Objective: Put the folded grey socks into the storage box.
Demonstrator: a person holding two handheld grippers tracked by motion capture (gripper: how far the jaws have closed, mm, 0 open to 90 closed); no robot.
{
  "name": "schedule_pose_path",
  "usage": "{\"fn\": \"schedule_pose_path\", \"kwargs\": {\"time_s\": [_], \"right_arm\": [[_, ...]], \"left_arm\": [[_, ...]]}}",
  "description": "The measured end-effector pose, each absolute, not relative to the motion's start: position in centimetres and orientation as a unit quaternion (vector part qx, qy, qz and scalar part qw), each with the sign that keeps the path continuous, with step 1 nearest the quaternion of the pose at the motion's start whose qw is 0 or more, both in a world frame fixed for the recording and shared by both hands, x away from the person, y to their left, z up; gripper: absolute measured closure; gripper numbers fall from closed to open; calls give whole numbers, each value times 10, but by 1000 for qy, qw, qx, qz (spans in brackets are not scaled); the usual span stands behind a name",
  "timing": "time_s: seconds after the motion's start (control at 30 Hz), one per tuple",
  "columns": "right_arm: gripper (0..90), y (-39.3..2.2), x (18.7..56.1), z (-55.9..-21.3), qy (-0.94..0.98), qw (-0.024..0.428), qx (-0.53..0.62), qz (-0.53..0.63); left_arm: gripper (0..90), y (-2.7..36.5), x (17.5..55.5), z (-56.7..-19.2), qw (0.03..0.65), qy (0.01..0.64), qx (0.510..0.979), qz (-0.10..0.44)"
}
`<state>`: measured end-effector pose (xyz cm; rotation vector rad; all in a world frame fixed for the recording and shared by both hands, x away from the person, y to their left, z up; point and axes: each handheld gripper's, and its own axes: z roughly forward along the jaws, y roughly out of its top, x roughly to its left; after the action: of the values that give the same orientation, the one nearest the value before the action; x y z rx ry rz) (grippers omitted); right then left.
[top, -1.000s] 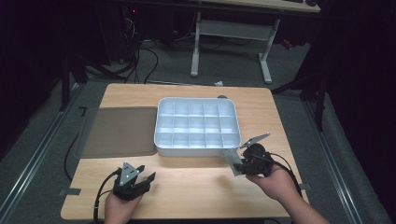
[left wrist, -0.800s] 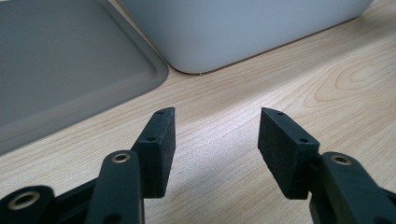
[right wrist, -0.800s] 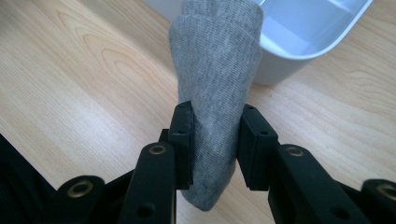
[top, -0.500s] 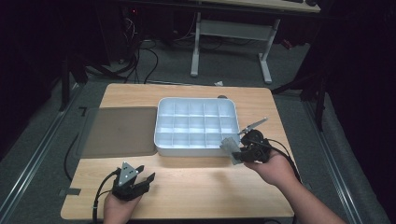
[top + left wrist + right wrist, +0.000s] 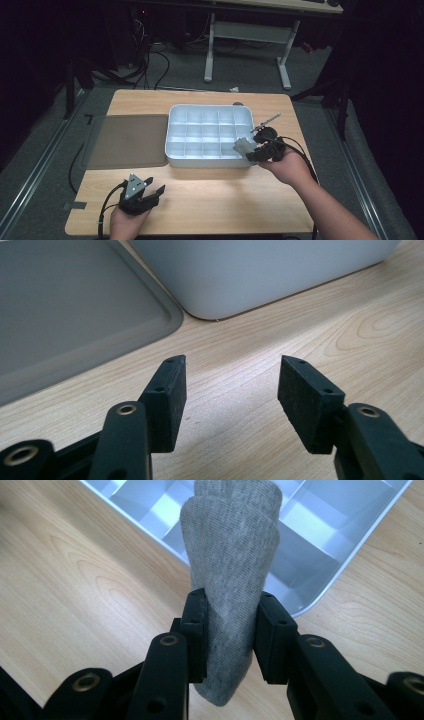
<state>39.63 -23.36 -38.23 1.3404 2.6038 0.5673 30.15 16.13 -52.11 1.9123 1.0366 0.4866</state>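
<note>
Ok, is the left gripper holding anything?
No, the left gripper has its jaws spread apart over bare table, with nothing between them.

The left tool (image 5: 150, 191) sits low at the near left of the worktop (image 5: 225, 200), held in the left hand (image 5: 127, 222), its jaws spread wide with nothing between them. The right tool (image 5: 247, 149), held by the right hand (image 5: 287, 167) with forearm outstretched, has its jaws clamped on a sock (image 5: 230, 555).
</note>
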Motion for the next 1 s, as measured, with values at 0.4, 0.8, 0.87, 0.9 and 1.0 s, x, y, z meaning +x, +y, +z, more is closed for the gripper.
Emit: {"fn": "schedule_pose_path", "kwargs": {"time_s": [0.4,0.8,0.87,0.9,1.0], "right_arm": [[706,-234,425,-391,867,75,464,163],[704,-232,441,-397,860,72,488,128],[705,-231,442,-399,860,75,489,124],[705,-231,444,-401,859,74,492,120],[705,-230,446,-403,854,72,503,113]], "left_arm": [[454,162,302,-522,440,417,771,196],[453,161,301,-522,441,415,771,196],[453,161,301,-522,441,416,771,196],[452,161,301,-522,441,416,771,195],[452,161,301,-522,441,415,771,195]]}}
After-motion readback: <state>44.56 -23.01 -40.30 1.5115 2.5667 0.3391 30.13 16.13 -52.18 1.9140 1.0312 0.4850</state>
